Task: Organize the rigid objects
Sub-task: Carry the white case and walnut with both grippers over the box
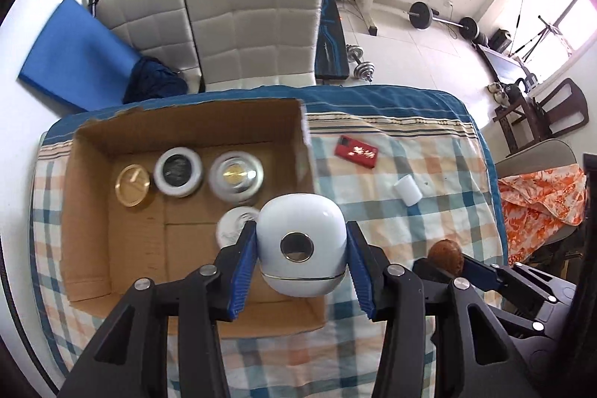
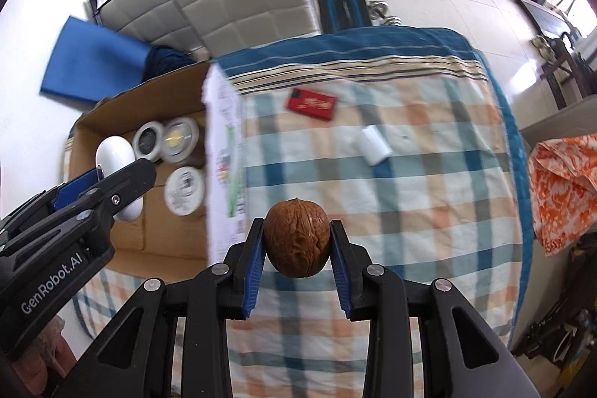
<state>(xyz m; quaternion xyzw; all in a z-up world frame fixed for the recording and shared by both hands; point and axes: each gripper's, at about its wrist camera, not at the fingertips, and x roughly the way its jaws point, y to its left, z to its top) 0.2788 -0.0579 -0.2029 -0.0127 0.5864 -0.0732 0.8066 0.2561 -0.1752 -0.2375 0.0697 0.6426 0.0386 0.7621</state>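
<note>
Left tool (image 1: 301, 250): pinching white rounded device (image 1: 300, 245), held above the cardboard box (image 1: 89, 211) near its 3 o'clock wall.
Right tool (image 2: 296, 243): pinching walnut (image 2: 296, 237), over the checked cloth of the counter (image 2: 429, 211), just outside that wall.

Box contents: gold tin (image 1: 132, 185), two round jars at 12 o'clock (image 1: 178, 173), one white lid (image 1: 233, 226) directly under the device.

Loose on cloth at 1 o'clock: red packet (image 1: 356, 152), white cylinder (image 1: 408, 191).

Risks, judged: smooth shell may slip from the pads; the device, if lowered straight down, would land on the lid; the tools, close together, may collide at the wall.

Open room: box floor at 8 o'clock.
</note>
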